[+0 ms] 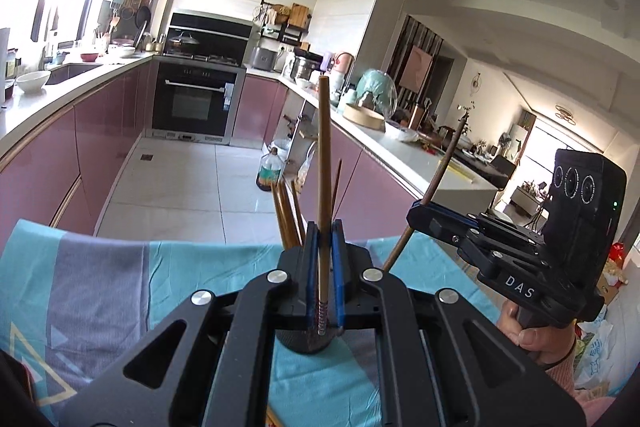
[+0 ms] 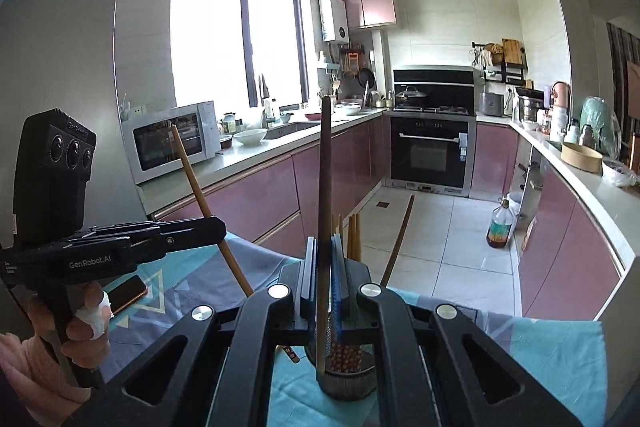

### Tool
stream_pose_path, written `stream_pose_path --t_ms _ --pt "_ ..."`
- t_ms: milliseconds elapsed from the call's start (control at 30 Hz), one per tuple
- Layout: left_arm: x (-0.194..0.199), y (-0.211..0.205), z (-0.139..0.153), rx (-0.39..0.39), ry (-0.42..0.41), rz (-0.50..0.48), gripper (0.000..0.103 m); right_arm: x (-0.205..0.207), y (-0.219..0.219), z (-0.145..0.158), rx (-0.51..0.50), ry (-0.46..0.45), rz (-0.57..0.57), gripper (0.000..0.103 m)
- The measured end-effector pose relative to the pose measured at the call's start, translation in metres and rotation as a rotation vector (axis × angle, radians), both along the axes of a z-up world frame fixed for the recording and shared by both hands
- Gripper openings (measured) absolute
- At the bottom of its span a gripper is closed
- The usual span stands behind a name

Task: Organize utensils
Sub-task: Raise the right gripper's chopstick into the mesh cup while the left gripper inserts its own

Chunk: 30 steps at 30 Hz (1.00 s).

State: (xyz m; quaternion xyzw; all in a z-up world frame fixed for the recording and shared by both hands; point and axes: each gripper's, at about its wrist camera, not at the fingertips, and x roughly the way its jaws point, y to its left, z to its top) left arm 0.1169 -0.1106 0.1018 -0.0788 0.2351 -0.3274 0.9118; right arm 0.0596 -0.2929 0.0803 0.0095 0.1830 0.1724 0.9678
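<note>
"DAS" on the right tool [image 1: 418, 211], "GenRobot.AI" on the left tool [image 2: 218, 227]

Both wrist cameras look level across the kitchen, sharing the oven [image 1: 195, 103] [image 2: 430, 155], each catching the other hand-held gripper

Oven [image 2: 430, 153], microwave [image 2: 170, 139], oil bottle [image 2: 499, 225], patterned cloth [image 1: 100, 279].
</note>
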Motion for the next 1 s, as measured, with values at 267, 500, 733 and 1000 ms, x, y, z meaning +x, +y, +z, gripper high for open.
stream_pose_path --t_ms 267,500,733,1000 --pt "0.024 -0.026 -0.003 0.026 0.003 0.018 0.007 0.02 -0.005 0.002 -0.015 -0.007 -0.036 0.005" --pt "0.043 -0.043 -0.035 0.098 0.087 0.0 0.007 0.045 -0.003 -0.025 -0.043 0.097 -0.041 0.005" --pt "0.062 -0.055 -0.062 0.166 0.171 -0.012 0.007 0.065 0.003 -0.05 -0.073 0.203 -0.043 0.005" --pt "0.089 -0.052 -0.09 0.187 0.212 0.011 0.012 0.079 0.007 -0.067 -0.069 0.248 -0.057 0.006"
